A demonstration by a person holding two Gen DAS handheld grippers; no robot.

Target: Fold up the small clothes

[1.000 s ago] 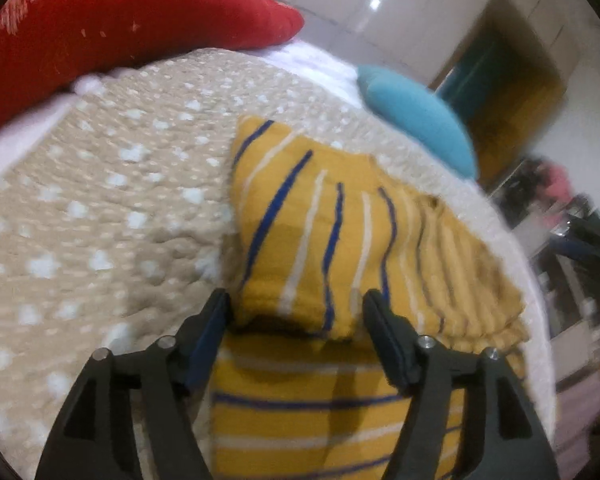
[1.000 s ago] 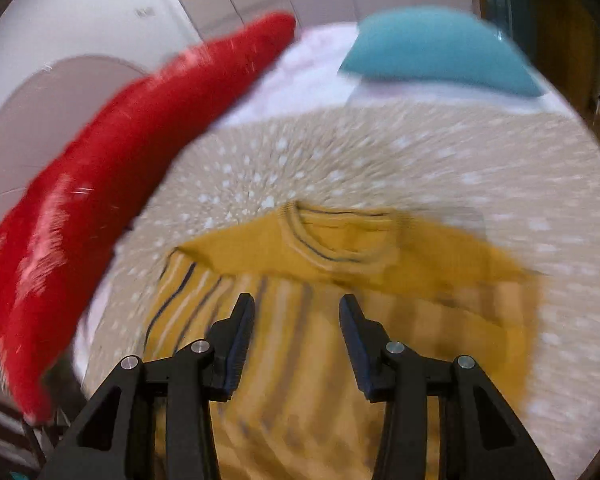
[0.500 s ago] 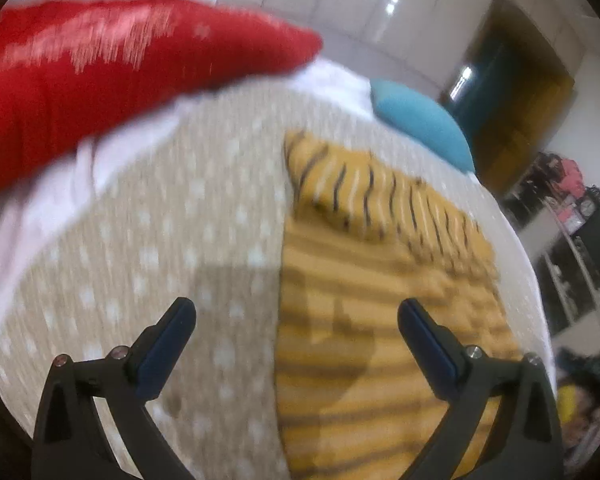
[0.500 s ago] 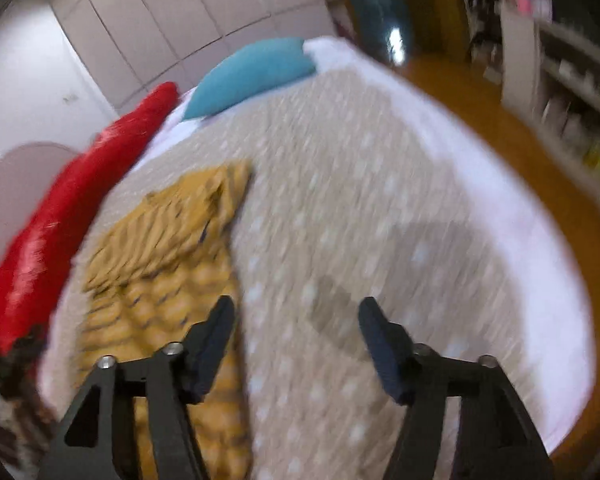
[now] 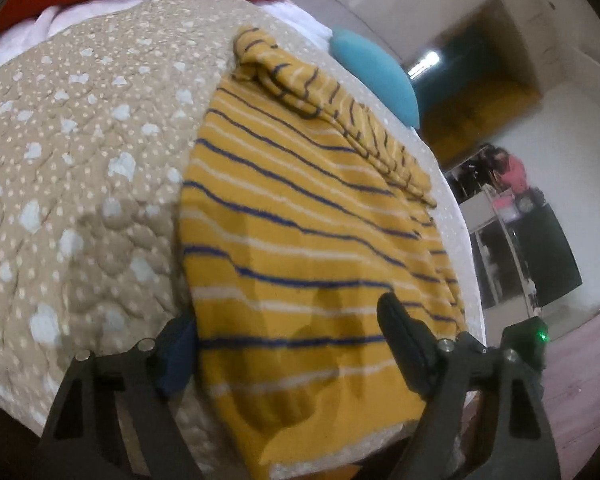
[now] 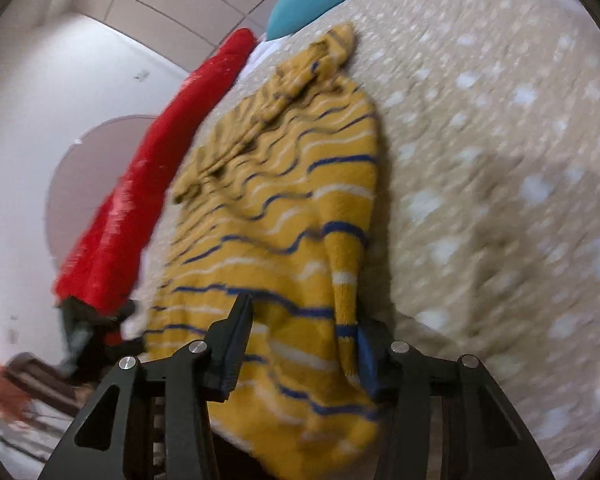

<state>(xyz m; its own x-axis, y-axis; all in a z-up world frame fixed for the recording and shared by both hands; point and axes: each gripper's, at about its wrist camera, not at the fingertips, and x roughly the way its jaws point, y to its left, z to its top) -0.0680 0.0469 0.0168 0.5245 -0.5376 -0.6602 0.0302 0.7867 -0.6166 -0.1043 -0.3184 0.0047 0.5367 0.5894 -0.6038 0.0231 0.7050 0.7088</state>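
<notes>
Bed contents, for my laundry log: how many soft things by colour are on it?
Yellow striped sweater: 1
Red cushion: 1
Teal pillow: 1
Beige dotted quilt: 1
Total: 4

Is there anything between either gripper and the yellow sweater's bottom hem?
Nothing visible. The left gripper and right gripper each straddle the near hem of the striped sweater, jaws closing, on the dotted bedspread.
</notes>
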